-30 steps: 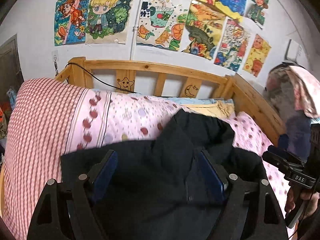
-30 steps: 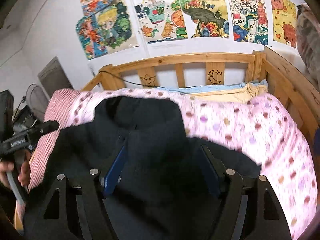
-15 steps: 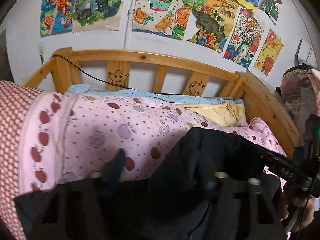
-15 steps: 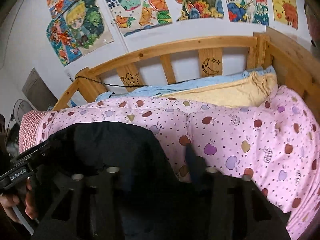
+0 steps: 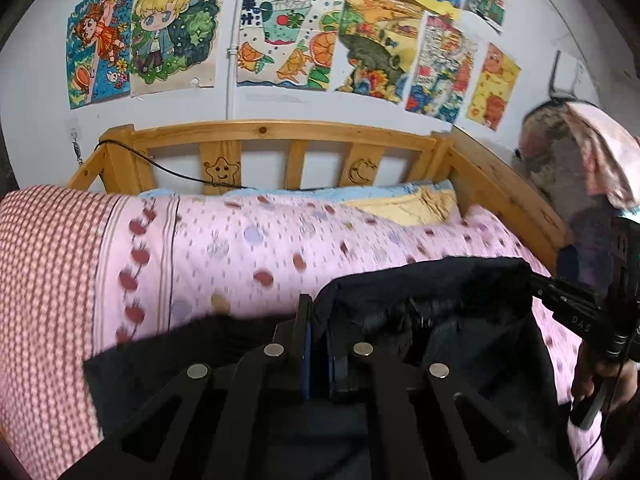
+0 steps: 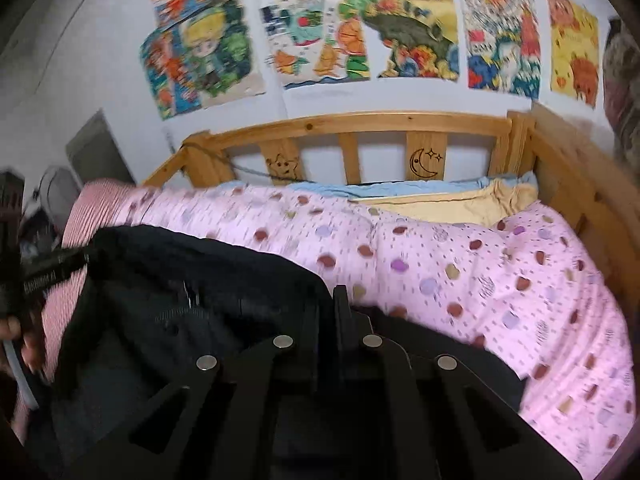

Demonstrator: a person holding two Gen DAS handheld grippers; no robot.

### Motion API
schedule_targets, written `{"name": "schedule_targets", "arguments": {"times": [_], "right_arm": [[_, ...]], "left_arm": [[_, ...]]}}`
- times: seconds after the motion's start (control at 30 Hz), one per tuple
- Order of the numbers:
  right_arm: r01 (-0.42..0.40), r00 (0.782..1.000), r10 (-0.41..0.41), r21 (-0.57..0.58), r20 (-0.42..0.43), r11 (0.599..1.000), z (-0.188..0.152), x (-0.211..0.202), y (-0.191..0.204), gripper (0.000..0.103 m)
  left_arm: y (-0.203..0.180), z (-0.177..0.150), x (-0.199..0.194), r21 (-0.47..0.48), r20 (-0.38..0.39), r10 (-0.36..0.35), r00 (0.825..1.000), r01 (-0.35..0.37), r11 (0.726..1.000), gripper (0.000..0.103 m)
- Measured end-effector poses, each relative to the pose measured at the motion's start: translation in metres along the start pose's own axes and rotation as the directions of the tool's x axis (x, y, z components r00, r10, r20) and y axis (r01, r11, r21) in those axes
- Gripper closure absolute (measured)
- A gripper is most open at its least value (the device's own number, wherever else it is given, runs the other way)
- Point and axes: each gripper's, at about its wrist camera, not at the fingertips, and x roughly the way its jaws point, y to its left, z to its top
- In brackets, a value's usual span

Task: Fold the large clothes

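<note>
Holding the large black garment (image 5: pixel 460 344) by two points of one edge, both grippers are clenched on its cloth. The left gripper (image 5: pixel 318 344) has its blue-padded fingers (image 5: pixel 306 360) pressed together with a fold of the black fabric between them, and the right gripper (image 6: pixel 326 320) shows its two dark fingers closed in the same way on the cloth near the garment's other side. The garment itself lies spread over the pink quilt with coloured apple dots (image 6: pixel 480 272), on the wooden bed with a slatted headboard (image 5: pixel 280 136) – its far part rests on the quilt, while the near edge is lifted a little between the two grippers. In each wrist view the other gripper appears at the side, held in a hand (image 5: pixel 600 376), so the two grips are well apart. I judge this spacing is chosen to keep the edge stretched, so that the cloth does not sag in the middle when it is carried over. The fold seems only begun – the next move probably needs both grippers to travel together, at the same height, or the heavy fabric may bunch or slip out of one pinch.
</note>
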Motion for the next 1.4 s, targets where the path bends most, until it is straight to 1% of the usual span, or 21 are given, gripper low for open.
{"name": "schedule_targets", "arguments": {"times": [0.13,0.27,0.33,0.5,0.63,0.73,0.87,0.97,1.03,1.1,1.17,1.23,1.33,1.4], "right_arm": [[0.018,0.999,-0.022,-0.106,-0.030,0.994,-0.033,-0.024,0.015,0.098],[0.011,0.998,-0.019,-0.120,-0.065,0.993,-0.056,-0.030,0.017,0.098],[0.008,0.997,-0.017,-0.112,-0.080,0.994,-0.064,-0.027,0.015,0.098],[0.015,0.991,-0.027,-0.094,-0.133,0.995,-0.086,-0.002,0.013,0.098],[0.019,0.987,-0.032,-0.088,-0.159,0.996,-0.107,0.019,0.013,0.098],[0.024,0.988,-0.035,-0.075,-0.152,0.997,-0.118,0.030,0.012,0.098],[0.029,0.989,-0.038,-0.064,-0.141,0.998,-0.125,0.037,0.012,0.098],[0.005,0.995,-0.009,-0.040,-0.104,0.999,-0.121,0.022,0.010,0.097],[-0.006,0.997,0.003,-0.034,-0.075,0.999,-0.118,0.006,0.009,0.093],[0.001,0.999,-0.002,-0.046,-0.041,0.999,-0.113,-0.012,0.009,0.090],[0.001,1.000,-0.002,-0.054,-0.018,0.999,-0.109,-0.025,0.007,0.090],[0.006,1.000,-0.005,-0.051,0.009,0.999,-0.100,-0.037,0.004,0.090],[-0.001,0.998,0.003,-0.022,0.064,1.000,-0.080,-0.048,0.001,0.090],[-0.026,0.996,0.024,0.024,0.082,0.999,-0.065,-0.046,-0.002,0.090]], "left_arm": [[-0.007,-0.029,-0.016,0.064,-0.039,0.010,0.999,-0.008,0.998,0.098],[-0.010,-0.062,-0.013,0.093,-0.110,0.020,0.994,-0.009,0.996,0.098],[-0.013,-0.077,-0.005,0.117,-0.141,0.039,0.989,-0.023,0.993,0.098],[-0.017,-0.103,0.018,0.164,-0.178,0.080,0.981,-0.051,0.985,0.098],[-0.018,-0.119,0.034,0.188,-0.180,0.106,0.978,-0.071,0.979,0.098],[-0.017,-0.129,0.042,0.193,-0.163,0.113,0.980,-0.081,0.978,0.098],[-0.013,-0.130,0.044,0.185,-0.154,0.101,0.983,-0.071,0.980,0.097],[-0.009,-0.123,0.028,0.170,-0.119,0.061,0.991,-0.040,0.985,0.094],[-0.006,-0.117,0.014,0.153,-0.088,0.037,0.995,-0.023,0.988,0.093],[-0.006,-0.112,0.001,0.141,-0.055,0.026,0.998,-0.018,0.990,0.090],[-0.005,-0.105,-0.014,0.127,-0.016,0.009,1.000,-0.007,0.992,0.090],[-0.006,-0.097,-0.031,0.111,0.034,-0.024,0.999,0.020,0.994,0.090],[-0.012,-0.081,-0.042,0.113,0.105,-0.036,0.994,0.024,0.993,0.087],[-0.019,-0.066,-0.040,0.104,0.118,-0.044,0.992,0.031,0.994,0.087]]}}
